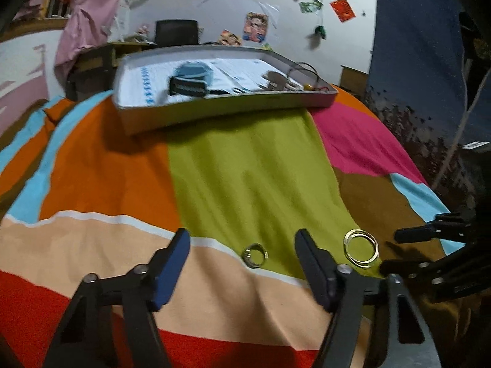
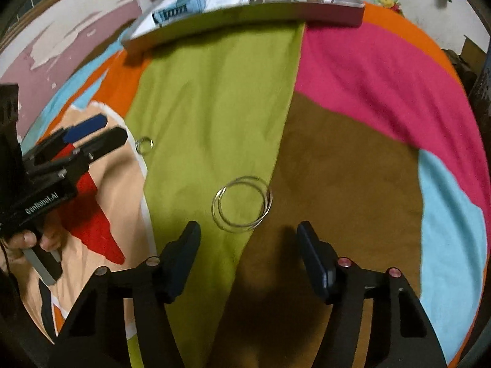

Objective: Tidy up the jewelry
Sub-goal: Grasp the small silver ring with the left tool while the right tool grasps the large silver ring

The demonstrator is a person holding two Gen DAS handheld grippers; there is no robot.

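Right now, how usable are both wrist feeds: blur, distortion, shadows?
Left wrist: strong fisheye bend, the tray is smeared by motion blur, the small ring and the bangles are soft but readable. Right wrist: the bangles are blurred so their outlines double, and a dark shadow lies on the bedspread below the open right tongs.

A lived-in bedroom: patchwork bedspread (image 1: 245,165), posters (image 1: 255,26) on the wall.

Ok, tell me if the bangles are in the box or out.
Out. The bangles lie flat on the bedsheet, well short of the box, just ahead of the open right gripper.
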